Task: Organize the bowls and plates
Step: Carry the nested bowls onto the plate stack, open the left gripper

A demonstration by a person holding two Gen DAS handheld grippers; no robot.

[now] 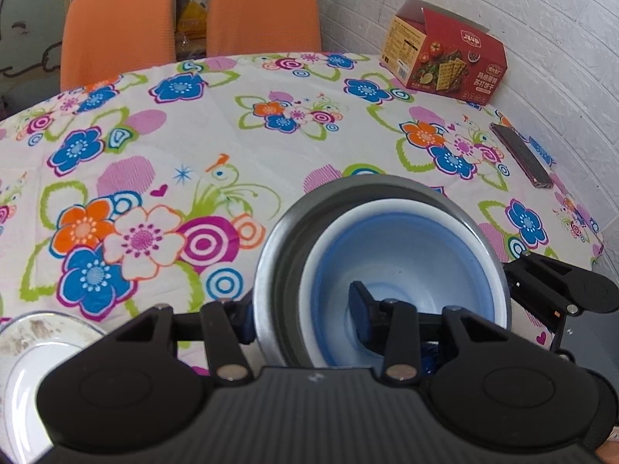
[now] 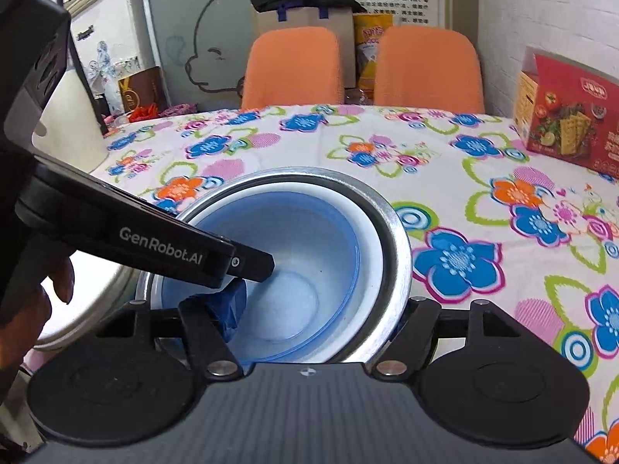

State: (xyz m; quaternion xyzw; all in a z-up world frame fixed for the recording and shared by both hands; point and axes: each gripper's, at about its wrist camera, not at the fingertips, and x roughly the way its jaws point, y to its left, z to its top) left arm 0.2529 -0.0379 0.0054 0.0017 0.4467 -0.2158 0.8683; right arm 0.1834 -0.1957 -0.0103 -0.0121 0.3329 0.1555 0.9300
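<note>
A steel bowl [image 1: 271, 263] [image 2: 390, 239] stands on the flowered tablecloth with a blue-and-white bowl [image 1: 406, 255] [image 2: 301, 239] nested inside it. My left gripper [image 1: 296, 301] straddles the left rim of both. One pad lies against the steel outside and the other sits inside the blue bowl, so it looks shut on the pair. One of its fingers [image 2: 247, 263] reaches over the rim. My right gripper [image 2: 323, 305] [image 1: 549, 282] is spread wide over the near right rim, one finger inside, one outside. A soiled white plate [image 1: 23, 367] [image 2: 96, 294] lies to the left.
A red cracker box [image 1: 445, 62] [image 2: 568, 123] stands at the back right by the white brick wall. A phone [image 1: 522, 154] lies near the table's right edge. Two orange chairs [image 1: 263, 11] stand behind the table. A hand [image 2: 58, 278] holds the left gripper.
</note>
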